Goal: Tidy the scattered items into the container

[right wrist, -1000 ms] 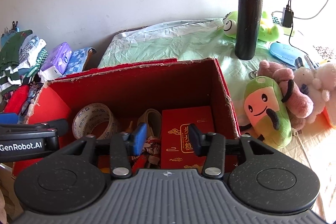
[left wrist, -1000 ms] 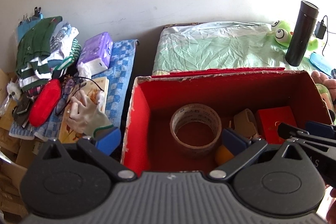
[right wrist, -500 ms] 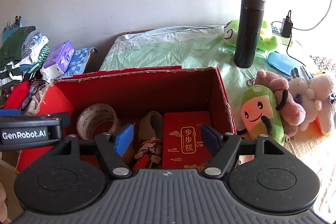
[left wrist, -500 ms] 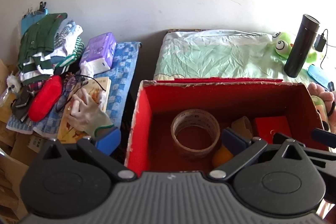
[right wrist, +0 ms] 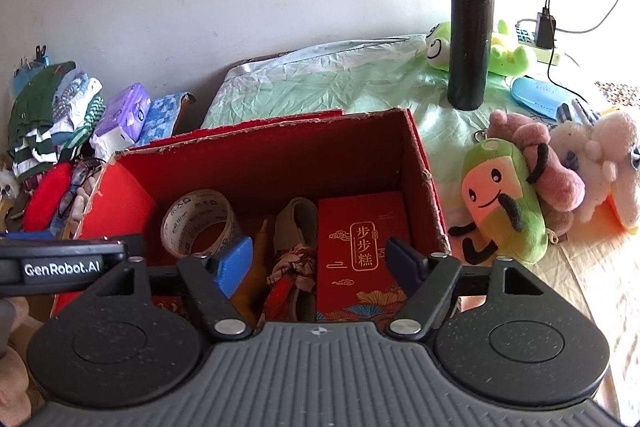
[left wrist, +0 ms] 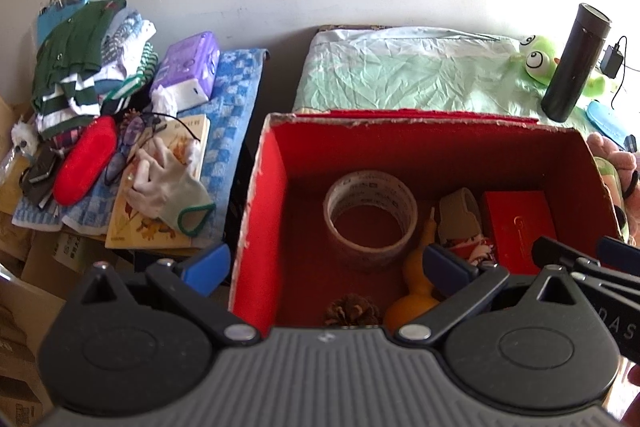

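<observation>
Left wrist view: the left gripper hangs spread wide and empty over the box's left wall, one finger outside it, one inside near the gourd. Tape, a pine cone and a red packet already lie in the box. The glove lies loose on a book at the near edge of the checked cloth. Risk: reaching for the glove could snag the black cord or spectacles beside it. The box's near wall is hidden behind the gripper body.

Right wrist view: the right gripper also stands parted, holding nothing, above the box's near middle. The plush toys lie outside against its right wall; a careless grab may drag the pile or tip the flask. What the patterned cloth bundle is, I cannot tell.
</observation>
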